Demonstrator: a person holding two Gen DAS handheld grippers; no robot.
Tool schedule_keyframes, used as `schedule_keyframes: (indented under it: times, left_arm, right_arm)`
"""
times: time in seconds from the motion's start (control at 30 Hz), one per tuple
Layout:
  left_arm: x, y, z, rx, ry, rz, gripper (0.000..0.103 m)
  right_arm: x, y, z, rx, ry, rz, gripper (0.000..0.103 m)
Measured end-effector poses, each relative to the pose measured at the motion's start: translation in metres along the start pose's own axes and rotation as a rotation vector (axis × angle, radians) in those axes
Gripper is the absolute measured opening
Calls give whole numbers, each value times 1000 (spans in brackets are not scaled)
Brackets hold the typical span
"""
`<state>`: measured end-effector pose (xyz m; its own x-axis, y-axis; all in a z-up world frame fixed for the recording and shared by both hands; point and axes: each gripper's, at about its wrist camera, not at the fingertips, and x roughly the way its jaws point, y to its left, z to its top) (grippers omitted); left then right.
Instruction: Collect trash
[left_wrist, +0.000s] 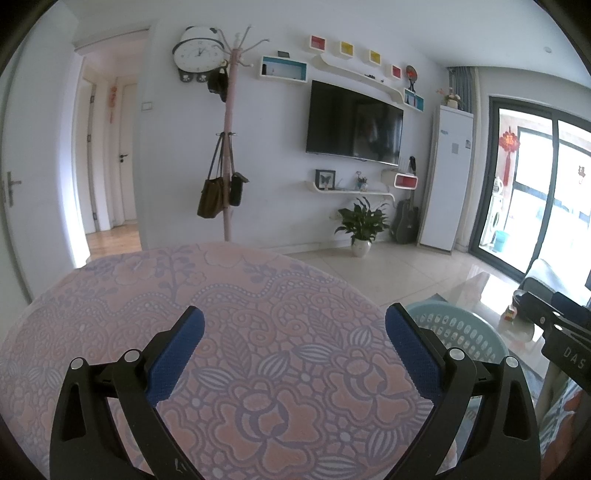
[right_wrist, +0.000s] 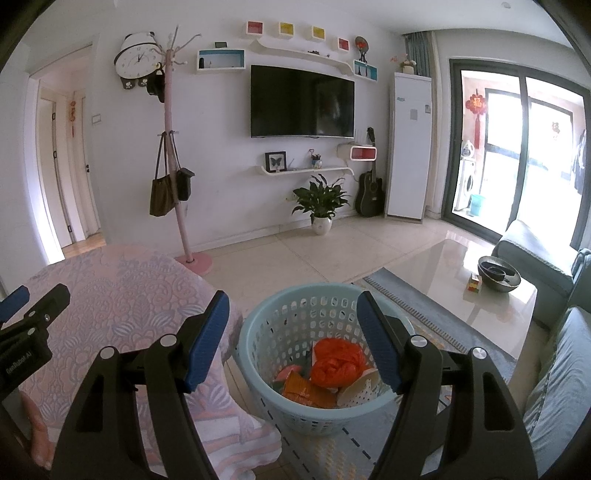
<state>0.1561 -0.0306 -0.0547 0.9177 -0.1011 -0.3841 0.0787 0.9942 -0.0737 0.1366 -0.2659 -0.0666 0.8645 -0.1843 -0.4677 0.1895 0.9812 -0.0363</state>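
A light blue plastic basket (right_wrist: 280, 325) stands on the floor beside a table covered with a pink floral cloth (right_wrist: 122, 295). In it lie an orange plastic bag (right_wrist: 338, 362), an orange carton (right_wrist: 306, 391) and a paper cup (right_wrist: 356, 387). My right gripper (right_wrist: 293, 317) is open and empty above the basket. My left gripper (left_wrist: 295, 332) is open and empty above the pink cloth (left_wrist: 258, 314); the basket's rim (left_wrist: 461, 325) shows to its right. The left gripper also shows at the left edge of the right wrist view (right_wrist: 29, 317).
A glass coffee table (right_wrist: 461, 280) with a dark bowl (right_wrist: 498, 273) and a small cube (right_wrist: 474, 282) stands to the right, with a grey sofa (right_wrist: 561, 369) beside it. A pink coat stand (right_wrist: 177, 184), a potted plant (right_wrist: 320, 206) and a guitar (right_wrist: 370, 188) line the far wall.
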Motion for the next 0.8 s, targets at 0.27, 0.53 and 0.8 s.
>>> schedule_keyframes:
  times: [0.27, 0.53, 0.8]
  left_arm:
    - [0, 0, 0, 4, 0, 0, 95]
    - [1, 0, -4, 13, -1, 9, 95]
    - [-9, -14, -3, 60, 0, 45, 95]
  right_arm:
    - [1, 0, 0, 1, 6, 3, 68]
    - [2, 0, -1, 5, 11, 3, 68]
    - [-15, -6, 10, 7, -32, -20, 68]
